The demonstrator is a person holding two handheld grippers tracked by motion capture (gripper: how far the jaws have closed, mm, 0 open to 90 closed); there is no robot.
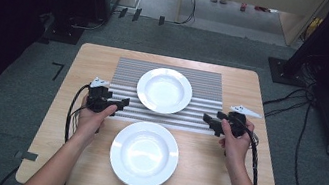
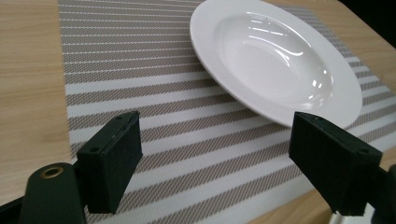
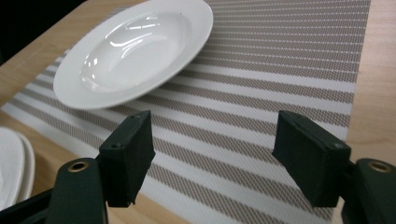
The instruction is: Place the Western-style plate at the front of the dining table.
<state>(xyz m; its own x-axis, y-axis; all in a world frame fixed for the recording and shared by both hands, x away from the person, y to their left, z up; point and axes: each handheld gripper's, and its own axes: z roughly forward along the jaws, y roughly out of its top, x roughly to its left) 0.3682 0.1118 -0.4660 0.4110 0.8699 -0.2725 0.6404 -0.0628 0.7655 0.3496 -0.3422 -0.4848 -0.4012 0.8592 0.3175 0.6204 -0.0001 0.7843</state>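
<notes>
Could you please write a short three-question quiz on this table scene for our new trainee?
1. True or false: the far round white ceramic plate lies on the grey-and-white striped woven placemat.
2. How many white plates are on the light wooden table? A) one B) two C) three
3. Fill in: the jaws of the left tool and the right tool stand ____.

Key
1. True.
2. B: the far plate and the near round white ceramic plate, which rests on the bare wood.
3. Open, with nothing between them, as both gripper views show.
</notes>
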